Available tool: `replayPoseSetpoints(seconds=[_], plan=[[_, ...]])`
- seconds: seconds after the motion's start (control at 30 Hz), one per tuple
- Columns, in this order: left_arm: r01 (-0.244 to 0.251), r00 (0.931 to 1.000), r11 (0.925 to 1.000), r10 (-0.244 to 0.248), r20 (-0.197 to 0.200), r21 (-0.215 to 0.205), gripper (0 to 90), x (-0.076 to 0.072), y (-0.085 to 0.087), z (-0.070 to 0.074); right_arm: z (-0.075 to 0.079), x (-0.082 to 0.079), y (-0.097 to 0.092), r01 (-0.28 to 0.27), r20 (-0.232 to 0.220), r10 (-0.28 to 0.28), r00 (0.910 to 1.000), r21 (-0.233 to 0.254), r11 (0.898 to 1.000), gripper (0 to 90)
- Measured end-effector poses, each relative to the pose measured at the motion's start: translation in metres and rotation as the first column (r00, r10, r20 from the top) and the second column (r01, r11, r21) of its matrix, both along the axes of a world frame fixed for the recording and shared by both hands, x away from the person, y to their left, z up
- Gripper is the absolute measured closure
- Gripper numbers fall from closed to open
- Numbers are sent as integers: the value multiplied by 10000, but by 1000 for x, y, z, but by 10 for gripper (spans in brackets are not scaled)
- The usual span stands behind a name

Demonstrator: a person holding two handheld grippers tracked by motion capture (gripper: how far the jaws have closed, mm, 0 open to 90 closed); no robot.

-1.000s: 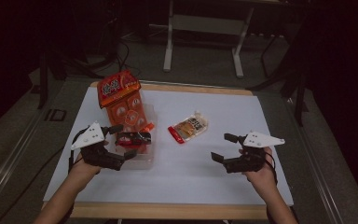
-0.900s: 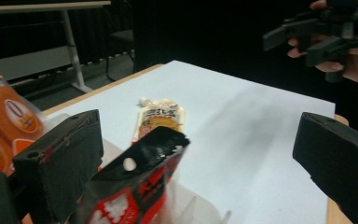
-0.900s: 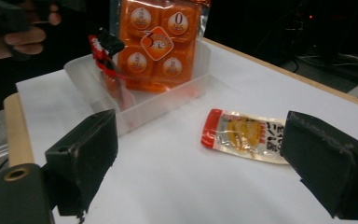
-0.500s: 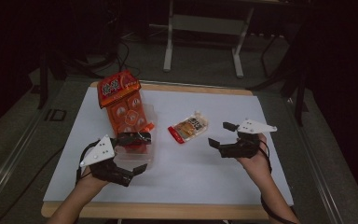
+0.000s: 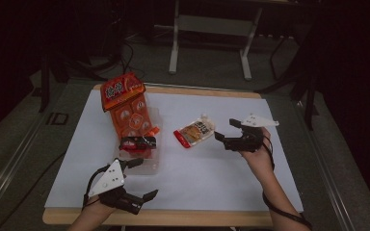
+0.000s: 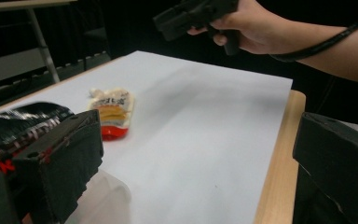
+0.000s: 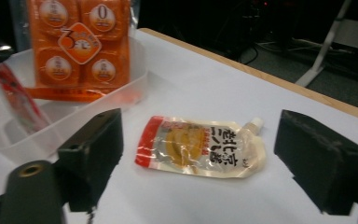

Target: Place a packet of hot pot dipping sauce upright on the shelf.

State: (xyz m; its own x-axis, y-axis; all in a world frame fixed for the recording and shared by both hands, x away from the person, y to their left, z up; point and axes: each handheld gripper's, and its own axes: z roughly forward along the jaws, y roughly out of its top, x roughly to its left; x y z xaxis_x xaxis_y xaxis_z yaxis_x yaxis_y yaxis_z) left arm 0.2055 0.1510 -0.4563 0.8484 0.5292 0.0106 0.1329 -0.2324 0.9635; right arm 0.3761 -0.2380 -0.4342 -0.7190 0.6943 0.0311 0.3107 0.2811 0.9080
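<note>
The left gripper (image 5: pixel 136 182), at the lower left of the high view, is matte black with blocky jaws and a pale grey three-cornered plate dotted with small dark marks on top; a thin black cable loops from it. The right gripper (image 5: pixel 225 130), at centre right, is the same black build with its own grey plate. A black cable circles the right forearm. Both forearms are bare, without sleeves.

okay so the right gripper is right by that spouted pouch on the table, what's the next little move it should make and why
Probably ease the right gripper forward and down until its jaws straddle the spouted pouch, then close. The jaws have just been closing slightly but stand wide with nothing between them. The pouch lies flat on the white table, just ahead, outside the clear tray holding the orange packs.
</note>
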Motion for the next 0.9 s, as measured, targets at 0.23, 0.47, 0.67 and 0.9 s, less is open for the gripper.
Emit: replayPoseSetpoints(seconds=[0.23, 0.47, 0.67, 0.9], plan=[[51, 10000, 9998, -50, -59, 188, 22, -11, -5, -11, -8, 18, 5, 272, -217, -273, 9994, -83, 9996, 217], [-19, 9997, 9999, 23, -251, 142, 22, -17, -4, -20, -20, 36, 10, 546, -618, -553, 9966, -120, 9984, 263], [-161, 9994, 9997, 166, -310, 172, 22, -20, -2, -23, -34, 51, 16, 699, -951, -721, 9929, -259, 9972, 297], [-304, 9990, 9993, 311, -308, 225, 22, -25, 1, -26, -50, 64, 22, 997, -1177, -1062, 9874, -594, 9932, 336]])
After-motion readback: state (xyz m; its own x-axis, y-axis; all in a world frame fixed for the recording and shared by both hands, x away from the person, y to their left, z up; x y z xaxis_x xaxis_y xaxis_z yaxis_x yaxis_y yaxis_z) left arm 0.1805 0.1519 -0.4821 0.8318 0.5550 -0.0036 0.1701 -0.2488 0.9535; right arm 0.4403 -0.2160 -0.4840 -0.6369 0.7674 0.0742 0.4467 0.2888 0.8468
